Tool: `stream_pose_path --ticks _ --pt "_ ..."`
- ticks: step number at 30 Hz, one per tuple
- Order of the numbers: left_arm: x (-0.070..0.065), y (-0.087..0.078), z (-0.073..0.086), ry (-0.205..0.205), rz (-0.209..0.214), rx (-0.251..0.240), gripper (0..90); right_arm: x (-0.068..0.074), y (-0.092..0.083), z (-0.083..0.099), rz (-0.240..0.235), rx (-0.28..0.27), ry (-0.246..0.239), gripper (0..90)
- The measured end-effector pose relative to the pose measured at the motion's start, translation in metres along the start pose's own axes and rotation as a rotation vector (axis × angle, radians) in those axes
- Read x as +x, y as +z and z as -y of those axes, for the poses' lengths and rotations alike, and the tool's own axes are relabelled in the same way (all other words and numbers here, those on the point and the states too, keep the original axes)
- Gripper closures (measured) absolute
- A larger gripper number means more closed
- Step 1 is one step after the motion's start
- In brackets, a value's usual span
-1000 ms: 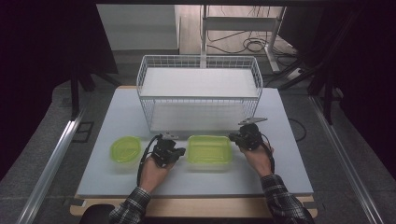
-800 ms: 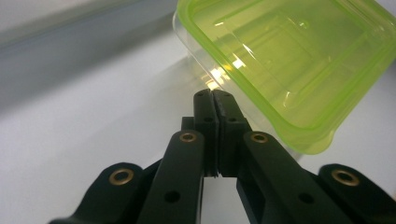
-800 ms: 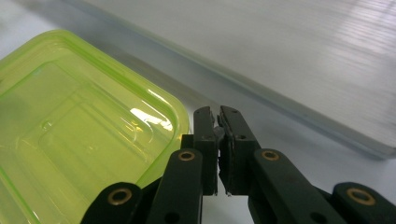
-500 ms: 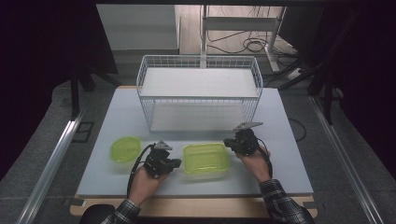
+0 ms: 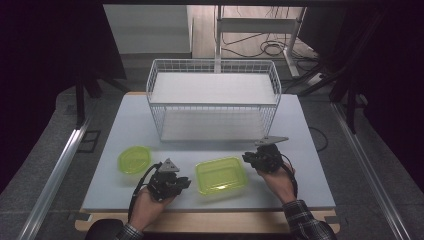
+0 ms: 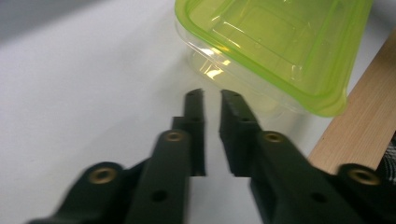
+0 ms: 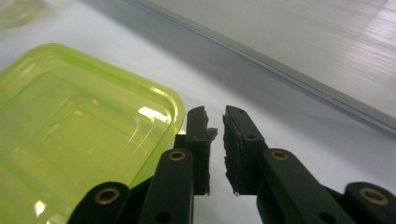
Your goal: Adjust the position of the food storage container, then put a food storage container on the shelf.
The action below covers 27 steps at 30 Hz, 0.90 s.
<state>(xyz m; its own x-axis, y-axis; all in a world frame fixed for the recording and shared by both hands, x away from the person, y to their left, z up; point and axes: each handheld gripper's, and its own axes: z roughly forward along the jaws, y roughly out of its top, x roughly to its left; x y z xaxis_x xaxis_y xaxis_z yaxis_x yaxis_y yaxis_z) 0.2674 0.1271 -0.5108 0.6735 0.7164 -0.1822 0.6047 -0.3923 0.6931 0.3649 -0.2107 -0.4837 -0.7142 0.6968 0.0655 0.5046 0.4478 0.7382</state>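
The pale grey rectangular worktop (image 5: 300, 150) is carrying a white wire-mesh basket (image 5: 212, 97) at its far side. Nearer the person, the square clear plastic container with a lime-green lid (image 5: 220, 175) is lying flat between the two hands, close to the front edge. A round lime-green plastic lid (image 5: 134, 159) is lying to its left. The left claw (image 5: 183, 182) is sitting just beside the container's left edge, its jaws just having been opening, slightly parted with nothing between them. The right claw (image 5: 248, 158) is hovering at the container's far right corner, likewise just opening, narrowly parted and gripping nothing.
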Motion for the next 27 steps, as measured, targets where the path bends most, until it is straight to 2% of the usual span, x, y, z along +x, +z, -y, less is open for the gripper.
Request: stream_pose_path --ticks 1,2,3,6,9,11,13,18,22,27 --pt "-0.001 -0.001 0.002 0.015 -0.012 -0.003 69.9 0.001 -0.004 0.003 -0.003 -0.005 0.001 74.9" --pt "-0.002 -0.001 0.003 0.025 -0.022 -0.007 61.1 0.002 -0.010 0.007 -0.004 -0.008 -0.001 70.5" --pt "-0.003 -0.002 0.004 0.038 -0.032 -0.011 61.1 0.002 -0.010 0.007 -0.004 -0.008 -0.001 70.5" --pt "-0.006 -0.005 0.008 0.074 -0.075 -0.036 45.6 0.004 -0.019 0.015 -0.005 -0.025 -0.003 63.2" --pt "-0.004 -0.008 0.013 0.070 -0.086 -0.047 34.0 0.006 -0.027 0.021 0.005 -0.033 -0.005 54.4" --pt "-0.003 -0.010 0.016 0.052 -0.085 -0.058 26.5 0.007 -0.031 0.025 0.010 -0.041 -0.003 45.1" --pt "-0.002 -0.012 0.020 0.050 -0.088 -0.058 16.7 0.008 -0.033 0.028 0.015 -0.045 -0.006 37.2" --pt "-0.006 -0.013 0.028 0.084 -0.073 -0.034 9.1 0.011 -0.034 0.037 0.021 -0.039 -0.018 22.8" --pt "-0.010 -0.010 0.032 0.118 -0.103 -0.006 5.6 0.013 -0.035 0.045 0.021 -0.034 -0.005 15.9" --pt "-0.009 -0.009 0.033 0.133 -0.122 -0.024 2.8 0.010 -0.034 0.050 0.007 -0.035 0.021 9.5"
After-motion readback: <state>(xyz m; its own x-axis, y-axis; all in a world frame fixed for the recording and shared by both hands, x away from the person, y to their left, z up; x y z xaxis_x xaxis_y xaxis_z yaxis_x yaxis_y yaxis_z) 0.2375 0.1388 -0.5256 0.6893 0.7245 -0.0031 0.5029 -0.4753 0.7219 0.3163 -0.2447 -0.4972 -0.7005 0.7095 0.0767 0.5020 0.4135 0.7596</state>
